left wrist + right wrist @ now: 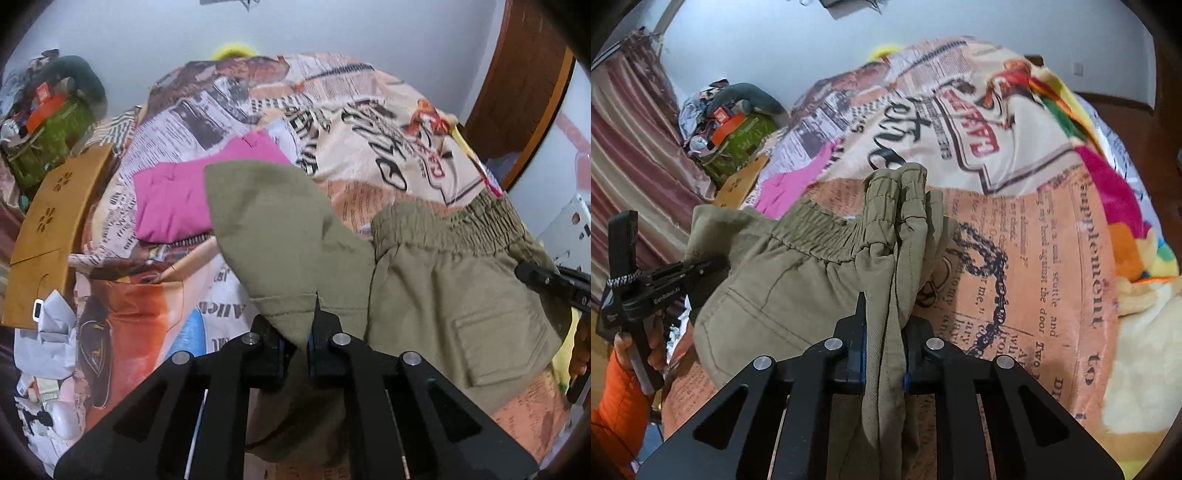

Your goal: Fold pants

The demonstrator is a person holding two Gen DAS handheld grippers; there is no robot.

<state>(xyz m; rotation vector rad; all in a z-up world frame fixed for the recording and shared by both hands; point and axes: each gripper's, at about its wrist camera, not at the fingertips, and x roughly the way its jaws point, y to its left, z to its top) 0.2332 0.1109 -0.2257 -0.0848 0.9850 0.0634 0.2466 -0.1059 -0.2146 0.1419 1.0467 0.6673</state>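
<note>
The olive pants [798,258] lie on a bed blanket [1015,258] printed like a newspaper, where "supplement" and "the door" can be read. Their elastic waistband runs across the bed. The left gripper [297,332] pinches a hem and the right gripper [884,343] clamps bunched waistband cloth.

Pants [436,280]: olive-khaki, plain. Blanket [369,122]: peach and cream newsprint pattern, black lettering. Folded garment [173,201], centre left: magenta. Grippers: black.
</note>
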